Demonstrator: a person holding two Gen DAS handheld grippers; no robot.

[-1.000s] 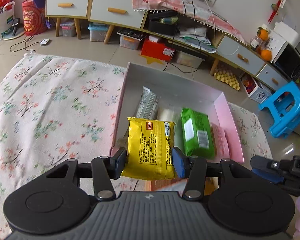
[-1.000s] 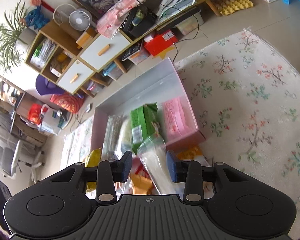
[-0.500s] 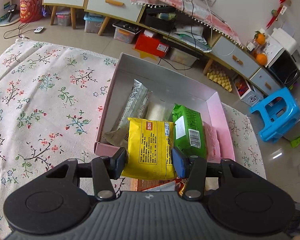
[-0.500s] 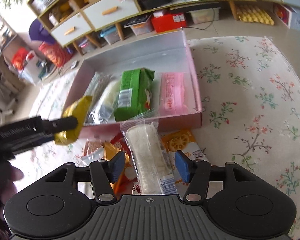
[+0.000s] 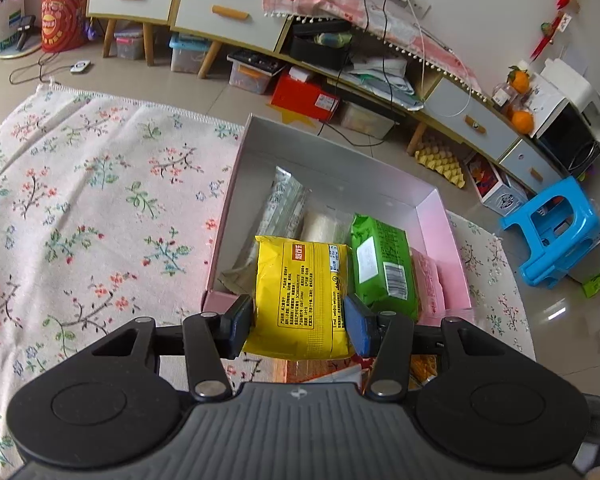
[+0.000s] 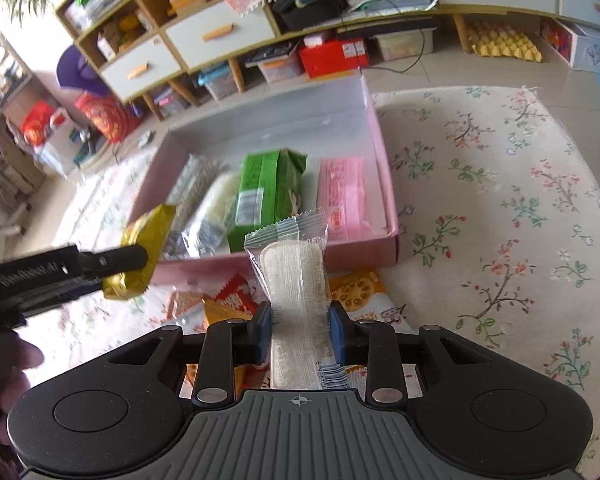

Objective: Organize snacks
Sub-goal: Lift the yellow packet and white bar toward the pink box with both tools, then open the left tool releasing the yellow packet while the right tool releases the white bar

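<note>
Progress: four packs already lie side by side in the pink box (image 6: 388, 184); two are in hand; several more wait on the floral rug (image 6: 500, 200) just near of the box.
Left gripper (image 5: 298, 322): fingers closed on the yellow pack (image 5: 300, 296), held above the box's near-left corner.
Right gripper (image 6: 300, 332): fingers clamped tight on the white wafer pack (image 6: 296, 280), over the loose pile (image 6: 360, 292).
Yellow pack axis: long side runs near to far, printed back up.
White wafer pack axis: long side points far, toward the box, crimped end leading.
Left to do: place both, then the pile.
</note>
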